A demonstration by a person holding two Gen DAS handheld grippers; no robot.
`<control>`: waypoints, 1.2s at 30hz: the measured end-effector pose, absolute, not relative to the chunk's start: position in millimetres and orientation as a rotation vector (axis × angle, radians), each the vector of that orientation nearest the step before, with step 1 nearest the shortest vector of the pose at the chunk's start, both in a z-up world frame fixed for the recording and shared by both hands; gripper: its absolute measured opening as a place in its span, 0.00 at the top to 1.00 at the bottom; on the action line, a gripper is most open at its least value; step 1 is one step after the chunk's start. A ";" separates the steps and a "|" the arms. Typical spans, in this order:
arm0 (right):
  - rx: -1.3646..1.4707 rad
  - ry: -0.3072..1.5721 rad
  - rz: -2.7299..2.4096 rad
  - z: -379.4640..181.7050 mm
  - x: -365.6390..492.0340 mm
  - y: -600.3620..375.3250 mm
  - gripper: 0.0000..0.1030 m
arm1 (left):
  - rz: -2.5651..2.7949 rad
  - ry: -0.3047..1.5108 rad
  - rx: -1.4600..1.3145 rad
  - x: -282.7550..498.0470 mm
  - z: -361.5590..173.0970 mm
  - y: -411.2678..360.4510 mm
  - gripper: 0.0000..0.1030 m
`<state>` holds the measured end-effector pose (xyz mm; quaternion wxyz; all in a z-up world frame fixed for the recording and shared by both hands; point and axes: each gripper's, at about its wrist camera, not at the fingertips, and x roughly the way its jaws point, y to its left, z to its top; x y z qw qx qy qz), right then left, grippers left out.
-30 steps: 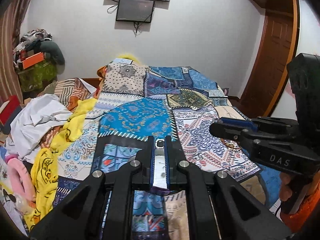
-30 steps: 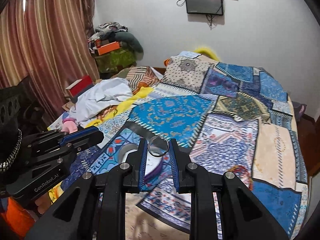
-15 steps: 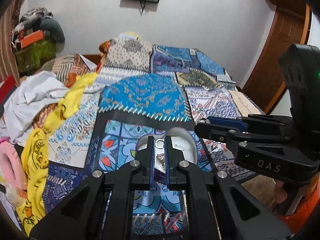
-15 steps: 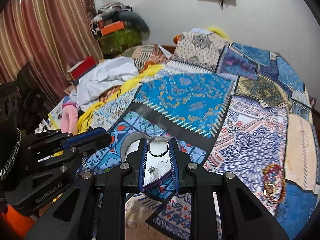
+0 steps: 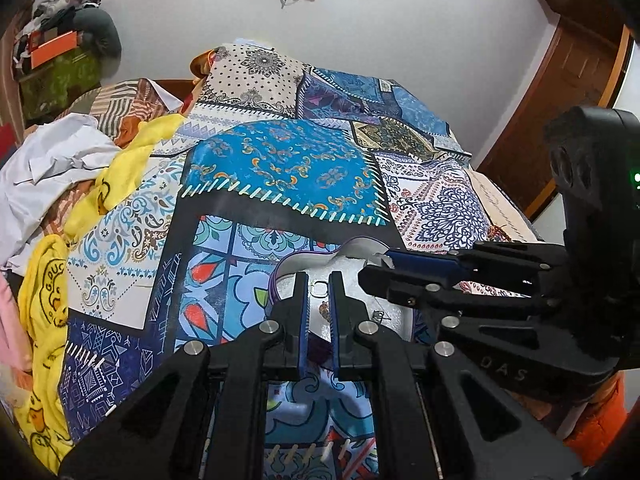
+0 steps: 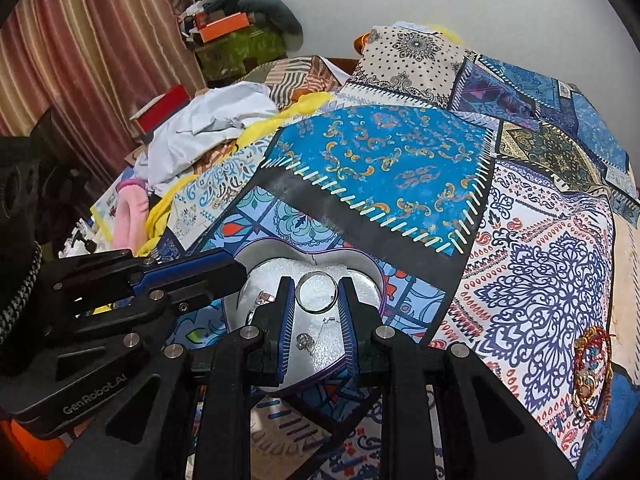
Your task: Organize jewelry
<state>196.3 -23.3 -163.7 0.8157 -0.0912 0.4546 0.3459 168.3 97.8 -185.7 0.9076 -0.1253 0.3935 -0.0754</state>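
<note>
Even, fairly bright indoor light with soft, faint shadows. Fisheye bending curves the wall (image 5: 400,40) and door (image 5: 560,92) toward two o'clock; black vignette fills corners. Focus is sharp, without motion blur.

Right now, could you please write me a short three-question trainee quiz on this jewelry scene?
1. True or false: the right gripper holds a silver ring.
2. What shape is the white box under both grippers? A round, B heart, C square.
3. Where do the red and gold bangles lie?

Key: 1 true. 2 B. 3 On the bedspread, apart from the box, at the right of the right wrist view.
</note>
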 end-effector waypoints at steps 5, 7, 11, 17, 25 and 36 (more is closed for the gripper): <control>-0.212 0.975 0.735 -164.7 196.4 -20.8 0.81 | -0.154 0.808 -0.258 169.0 -183.8 99.1 0.93; -0.216 0.983 0.731 -165.9 196.4 -20.2 0.81 | -0.150 0.807 -0.267 167.8 -182.0 100.6 0.93; -0.218 0.994 0.727 -166.0 197.6 -20.5 0.80 | -0.138 0.798 -0.266 165.2 -175.9 102.8 0.93; -0.211 0.973 0.722 -155.6 192.3 -26.1 0.79 | -0.121 0.773 -0.252 157.0 -161.2 102.0 0.93; -0.183 0.906 0.696 -129.5 183.6 -48.4 0.79 | -0.114 0.725 -0.223 144.3 -134.8 90.5 0.93; -0.118 0.790 0.595 -93.8 175.1 -115.0 0.66 | -0.147 0.690 -0.171 144.8 -109.2 42.7 0.93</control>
